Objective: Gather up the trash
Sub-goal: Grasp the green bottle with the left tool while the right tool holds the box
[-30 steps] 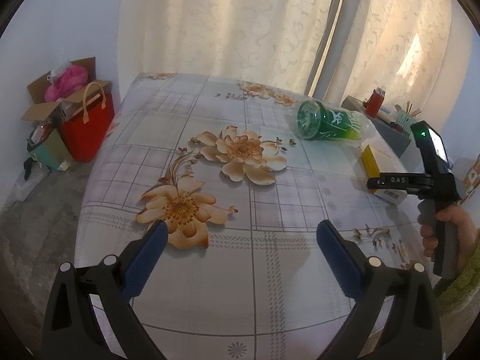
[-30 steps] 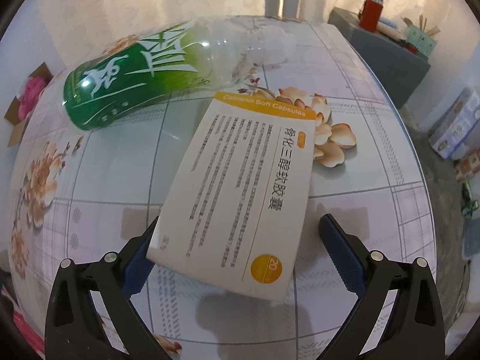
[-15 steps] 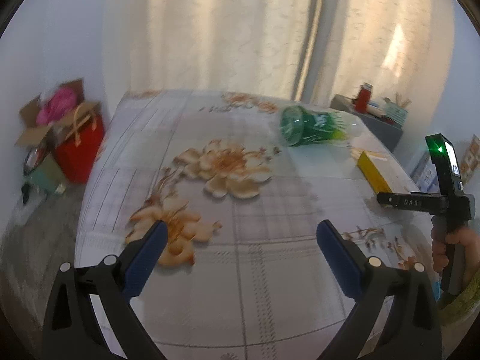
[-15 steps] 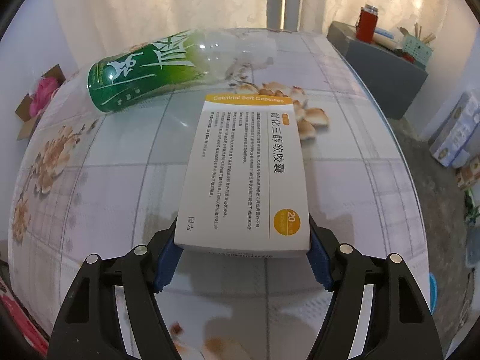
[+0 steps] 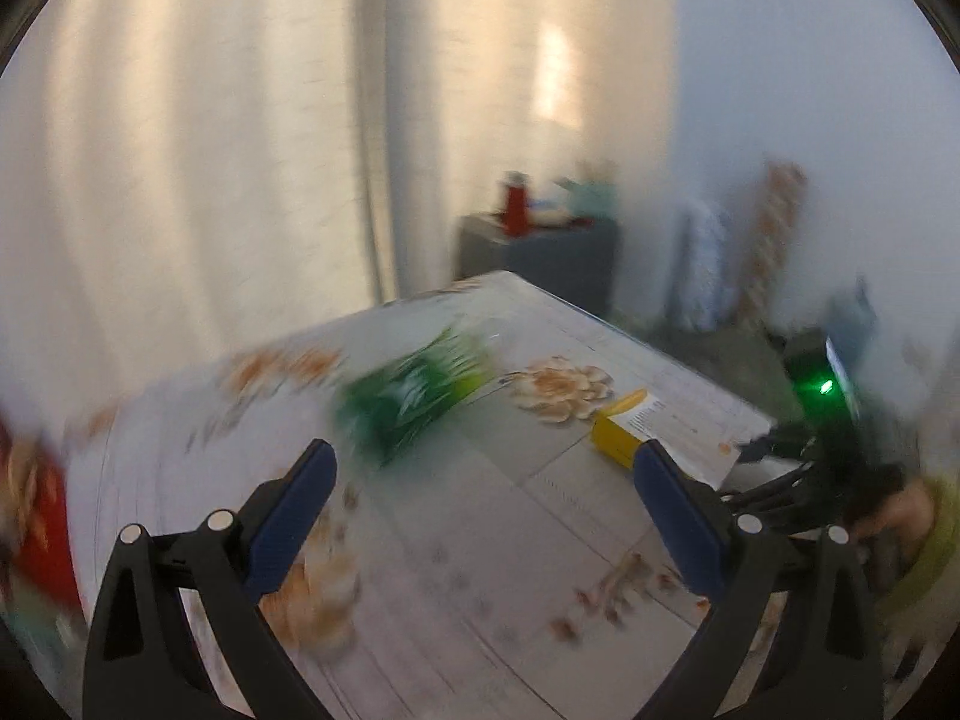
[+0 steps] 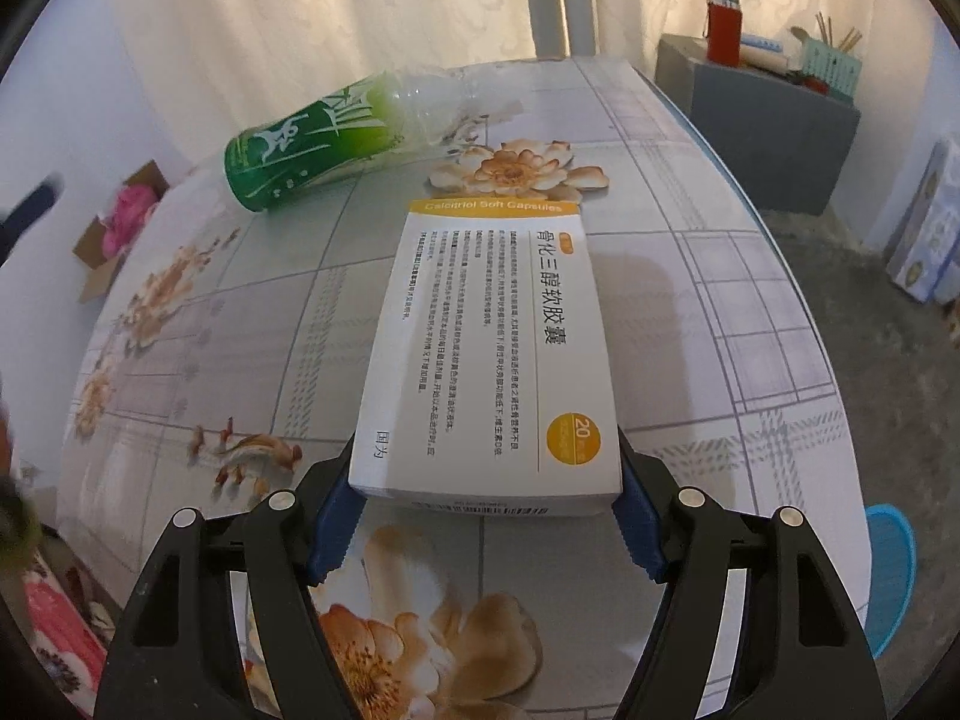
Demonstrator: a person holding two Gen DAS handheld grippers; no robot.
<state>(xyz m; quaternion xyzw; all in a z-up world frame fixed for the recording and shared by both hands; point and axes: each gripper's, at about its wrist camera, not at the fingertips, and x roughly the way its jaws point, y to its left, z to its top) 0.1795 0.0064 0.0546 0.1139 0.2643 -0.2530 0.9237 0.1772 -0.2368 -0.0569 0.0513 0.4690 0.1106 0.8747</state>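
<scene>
The right claw (image 6: pixel 486 510) pinches a flat white cardboard medicine box (image 6: pixel 489 354), a glossy green plastic bottle (image 6: pixel 336 141) lying at eleven o'clock on the floral table (image 6: pixel 720 312), while the left claw (image 5: pixel 486 516) is spread empty.

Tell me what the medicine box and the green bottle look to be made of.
Medicine box: likely thin cardboard with a smooth matte print; crisp folded edges, flat printed panel. Green bottle: apparently clear thin plastic, glossy, under a green printed label; its see-through upper part shows the tablecloth behind.
</scene>
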